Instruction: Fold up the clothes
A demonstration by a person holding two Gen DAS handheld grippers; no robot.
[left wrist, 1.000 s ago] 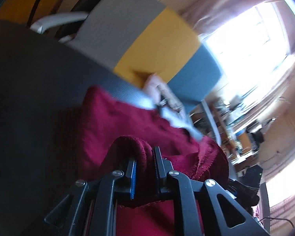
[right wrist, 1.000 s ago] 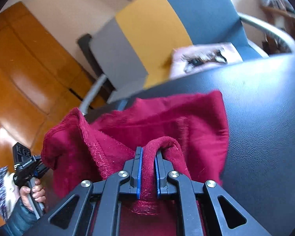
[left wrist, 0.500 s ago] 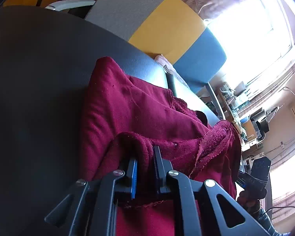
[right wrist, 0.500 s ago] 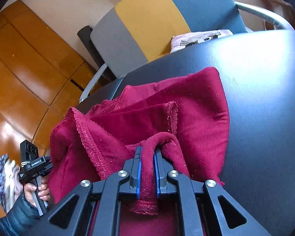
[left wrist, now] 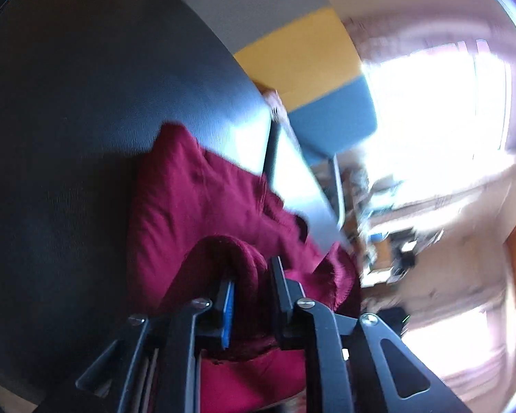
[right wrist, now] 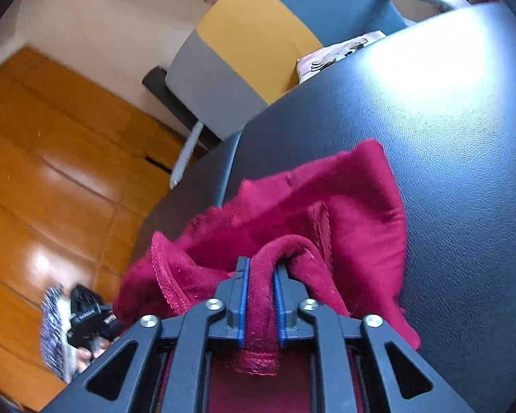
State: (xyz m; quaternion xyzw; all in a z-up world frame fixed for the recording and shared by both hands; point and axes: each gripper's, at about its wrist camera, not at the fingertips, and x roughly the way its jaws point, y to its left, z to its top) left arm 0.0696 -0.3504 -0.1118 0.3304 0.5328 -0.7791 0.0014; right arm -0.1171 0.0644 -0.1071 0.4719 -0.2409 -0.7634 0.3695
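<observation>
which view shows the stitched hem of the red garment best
The right wrist view. The red garment is sharp there, with a stitched hem running beside the right gripper, which is shut on a fold. The left wrist view is motion-blurred: the garment shows only as soft folds in the left gripper.

crimson cloth (right wrist: 344, 213), black table (right wrist: 447, 120), grey-yellow-blue striped chair (right wrist: 258, 44).

A dark, leather-textured table (right wrist: 464, 130) is seen under everything. Behind it, a chair (right wrist: 258, 38) upholstered in grey, yellow and blue panels is set, with a pale patterned cloth (right wrist: 337, 56) laid on its seat. An orange wooden floor (right wrist: 51, 158) and a bright window (left wrist: 440, 110) are shown.
</observation>
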